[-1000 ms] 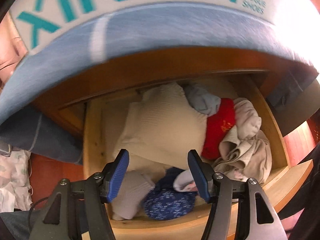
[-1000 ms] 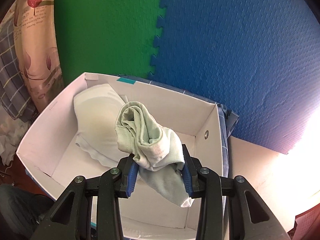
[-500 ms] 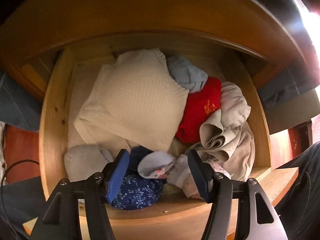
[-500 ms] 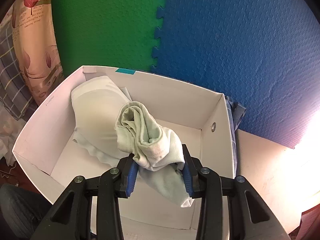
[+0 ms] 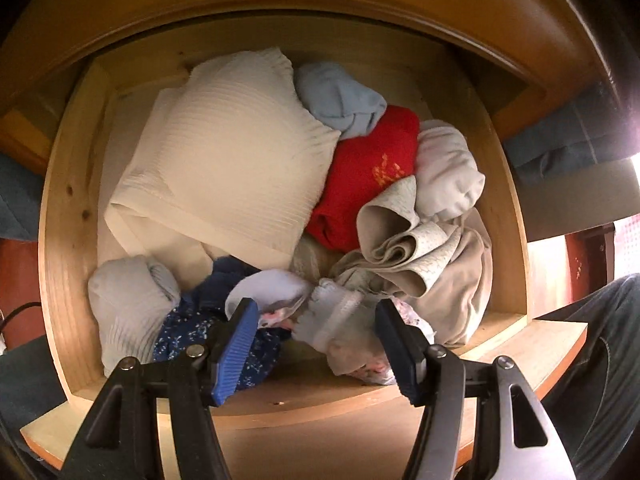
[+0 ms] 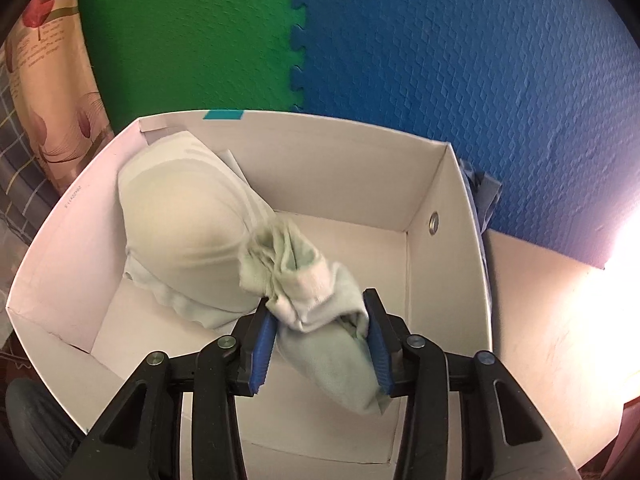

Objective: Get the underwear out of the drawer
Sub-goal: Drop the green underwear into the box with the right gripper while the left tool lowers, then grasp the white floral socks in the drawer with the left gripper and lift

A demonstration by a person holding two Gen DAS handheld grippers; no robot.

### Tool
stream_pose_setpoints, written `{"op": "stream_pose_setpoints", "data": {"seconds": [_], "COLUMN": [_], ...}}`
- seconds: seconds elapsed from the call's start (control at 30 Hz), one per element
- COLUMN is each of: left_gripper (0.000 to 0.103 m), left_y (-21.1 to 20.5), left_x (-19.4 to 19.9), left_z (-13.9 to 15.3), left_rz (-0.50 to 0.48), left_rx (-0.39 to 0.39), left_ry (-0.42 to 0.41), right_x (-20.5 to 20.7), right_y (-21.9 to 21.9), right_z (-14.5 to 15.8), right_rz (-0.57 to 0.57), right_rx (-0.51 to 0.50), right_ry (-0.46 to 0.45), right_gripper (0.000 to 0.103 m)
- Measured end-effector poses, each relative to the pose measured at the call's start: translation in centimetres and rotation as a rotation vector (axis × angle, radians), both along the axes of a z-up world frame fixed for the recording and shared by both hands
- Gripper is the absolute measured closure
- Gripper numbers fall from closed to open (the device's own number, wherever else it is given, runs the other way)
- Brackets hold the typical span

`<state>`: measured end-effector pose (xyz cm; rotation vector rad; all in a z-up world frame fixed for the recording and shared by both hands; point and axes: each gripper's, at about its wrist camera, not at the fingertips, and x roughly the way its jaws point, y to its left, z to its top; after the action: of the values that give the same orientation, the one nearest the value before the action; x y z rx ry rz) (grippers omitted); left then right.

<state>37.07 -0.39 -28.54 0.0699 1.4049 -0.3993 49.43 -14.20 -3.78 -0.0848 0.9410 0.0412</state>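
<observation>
Drawer [image 5: 66,240]: pale wood. Contents: cream ribbed knit [image 5: 224,160], red garment [image 5: 364,172] with gold motif, navy floral fabric [image 5: 180,332]. White box [image 6: 448,264]: pale green underwear [image 6: 320,312]. Wall mats: green [image 6: 180,32], blue [image 6: 460,80].

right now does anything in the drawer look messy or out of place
Nothing is damaged or spilled. The drawer is just untidy: the beige garments on its right side are crumpled, and a pale frilled piece lies bunched at the front edge.

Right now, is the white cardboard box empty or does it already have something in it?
Not empty. A pale padded garment lies against the white cardboard box's back-left corner, and the right gripper holds a pale green garment over it.
</observation>
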Motion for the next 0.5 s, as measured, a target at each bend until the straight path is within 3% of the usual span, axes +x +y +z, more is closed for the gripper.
{"op": "stream_pose_setpoints", "data": {"seconds": [0.07,0.2,0.5], "left_gripper": [0.041,0.041,0.041], "left_y": [-0.2,-1.5,-2.8], "left_x": [-0.1,0.9,0.9], "left_z": [0.3,-0.8,-3.8], "left_rz": [-0.001,0.0,0.059], "left_rx": [0.003,0.009,-0.039], "left_ry": [0.003,0.07,0.226], "right_x": [0.0,0.0,-0.5], "right_y": [0.0,0.6,1.0], "right_z": [0.1,-0.2,0.1], "right_rz": [0.005,0.036,0.044], "right_rx": [0.012,0.011,0.038], "right_ry": [-0.014,-0.013,-0.066], "right_gripper": [0.059,0.039,0.034]}}
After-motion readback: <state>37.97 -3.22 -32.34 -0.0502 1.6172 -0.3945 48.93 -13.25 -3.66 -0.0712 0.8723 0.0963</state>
